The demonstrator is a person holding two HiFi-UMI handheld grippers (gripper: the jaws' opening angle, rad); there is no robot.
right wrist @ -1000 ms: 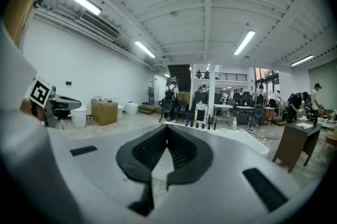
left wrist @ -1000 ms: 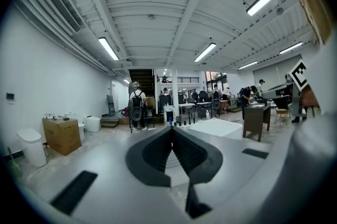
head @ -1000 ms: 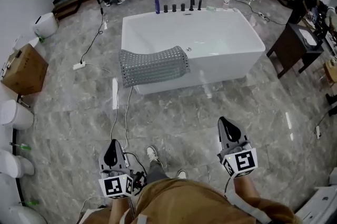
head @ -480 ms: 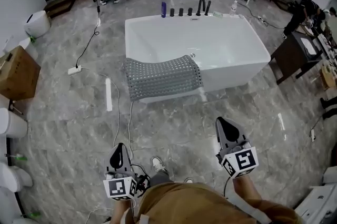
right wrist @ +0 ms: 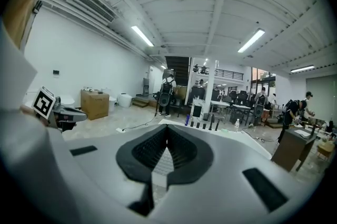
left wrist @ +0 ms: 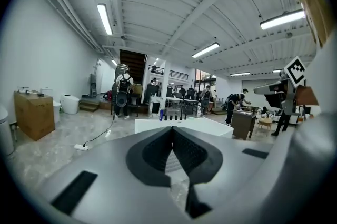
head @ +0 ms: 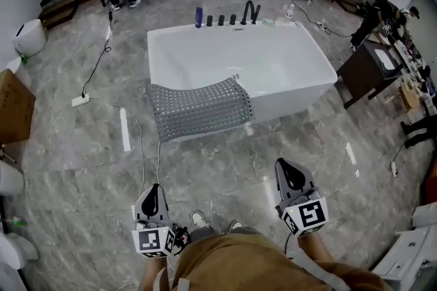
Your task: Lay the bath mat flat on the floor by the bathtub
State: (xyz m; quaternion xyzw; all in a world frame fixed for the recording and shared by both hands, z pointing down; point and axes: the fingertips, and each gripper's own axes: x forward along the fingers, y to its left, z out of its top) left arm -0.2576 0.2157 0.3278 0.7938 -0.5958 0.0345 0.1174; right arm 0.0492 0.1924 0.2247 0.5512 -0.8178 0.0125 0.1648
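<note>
A grey perforated bath mat (head: 198,108) hangs over the near rim of the white bathtub (head: 273,71), its lower edge draped down the tub's front wall. My left gripper (head: 152,195) is held low at the bottom left, shut and empty, well short of the mat. My right gripper (head: 287,172) is at the bottom right, also shut with nothing in it. In the left gripper view the closed jaws (left wrist: 172,131) point toward the tub (left wrist: 210,127). In the right gripper view the closed jaws (right wrist: 166,131) point at the tub (right wrist: 237,136) too.
Grey marble floor (head: 225,160) lies between me and the tub. A white cable (head: 147,146) and a power strip (head: 80,100) lie at left. Bottles and a black faucet (head: 249,11) line the tub's far rim. A dark cabinet (head: 365,67) stands at right; a cardboard box (head: 13,105) and toilets at left.
Both grippers and the person have moved forward toward the tub. The tub and mat now sit slightly left in the head view. Jaws stayed shut.
</note>
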